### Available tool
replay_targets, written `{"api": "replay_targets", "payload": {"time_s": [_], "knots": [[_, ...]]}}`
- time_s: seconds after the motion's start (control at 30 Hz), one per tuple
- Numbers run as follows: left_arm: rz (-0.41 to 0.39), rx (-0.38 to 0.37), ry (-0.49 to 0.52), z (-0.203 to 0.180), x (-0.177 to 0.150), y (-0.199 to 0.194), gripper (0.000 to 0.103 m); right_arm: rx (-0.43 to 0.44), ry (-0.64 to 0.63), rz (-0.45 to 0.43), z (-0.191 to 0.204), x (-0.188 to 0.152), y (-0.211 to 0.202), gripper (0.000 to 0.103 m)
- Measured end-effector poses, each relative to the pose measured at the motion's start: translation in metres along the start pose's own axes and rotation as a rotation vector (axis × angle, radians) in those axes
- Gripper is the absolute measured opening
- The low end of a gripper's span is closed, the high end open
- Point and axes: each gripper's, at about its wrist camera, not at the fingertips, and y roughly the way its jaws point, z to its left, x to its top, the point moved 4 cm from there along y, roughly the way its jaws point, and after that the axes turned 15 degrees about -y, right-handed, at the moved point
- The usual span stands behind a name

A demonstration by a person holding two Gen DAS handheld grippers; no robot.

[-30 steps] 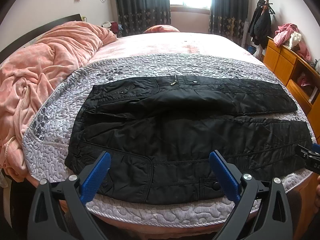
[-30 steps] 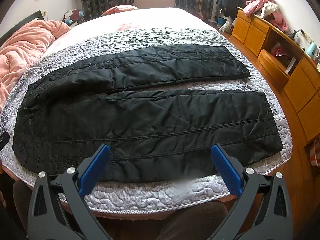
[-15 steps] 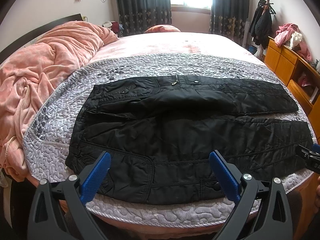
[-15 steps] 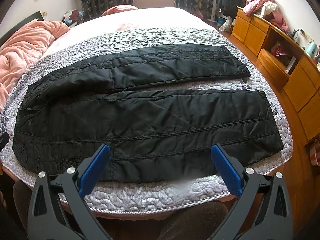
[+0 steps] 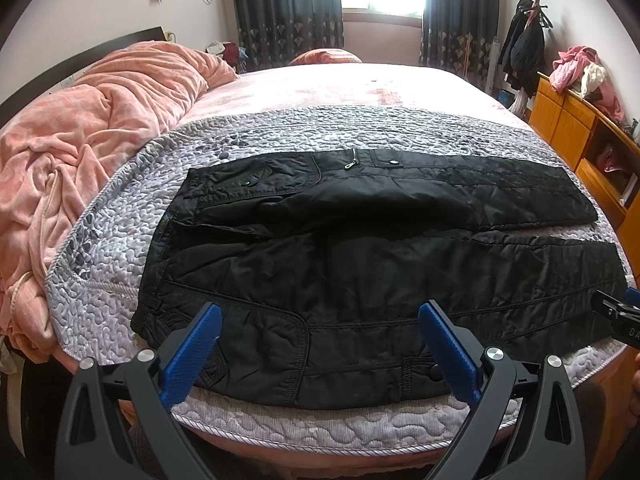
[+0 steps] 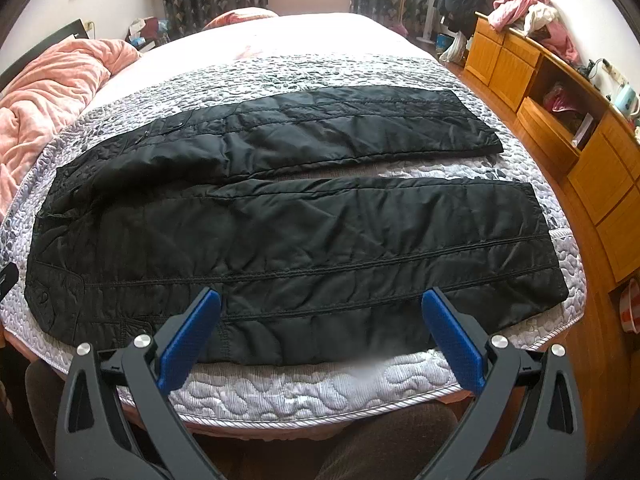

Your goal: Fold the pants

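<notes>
Black quilted pants point(image 5: 360, 276) lie flat on a grey quilted bed cover point(image 5: 248, 140), waist to the left, both legs running right with a gap between them. They also show in the right wrist view point(image 6: 304, 236). My left gripper point(image 5: 318, 316) is open and empty, hovering over the near waist edge. My right gripper point(image 6: 320, 304) is open and empty over the near leg's front edge. The right gripper's tip shows at the far right of the left wrist view point(image 5: 618, 318).
A crumpled pink blanket point(image 5: 92, 128) is piled on the left of the bed. Wooden cabinets point(image 6: 560, 92) with clothes on top run along the right wall. The bed's front edge point(image 6: 320, 404) is just below the grippers. Curtains and a window are at the back.
Both grippers have barely moved; the views shifted only slightly. The pants lie as before.
</notes>
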Motion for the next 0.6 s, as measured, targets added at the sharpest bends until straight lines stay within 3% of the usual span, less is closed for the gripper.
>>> {"api": "replay_targets", "payload": {"time_s": [0.4, 0.6], "knots": [[0.016, -0.008, 0.002, 0.000, -0.002, 0.007, 0.099, 0.002, -0.016, 0.006, 0.000, 0.001, 0.005, 0.100], [0.023, -0.049, 0.032, -0.034, 0.018, 0.026, 0.099, 0.005, -0.053, 0.000, -0.025, 0.022, 0.016, 0.100]]}}
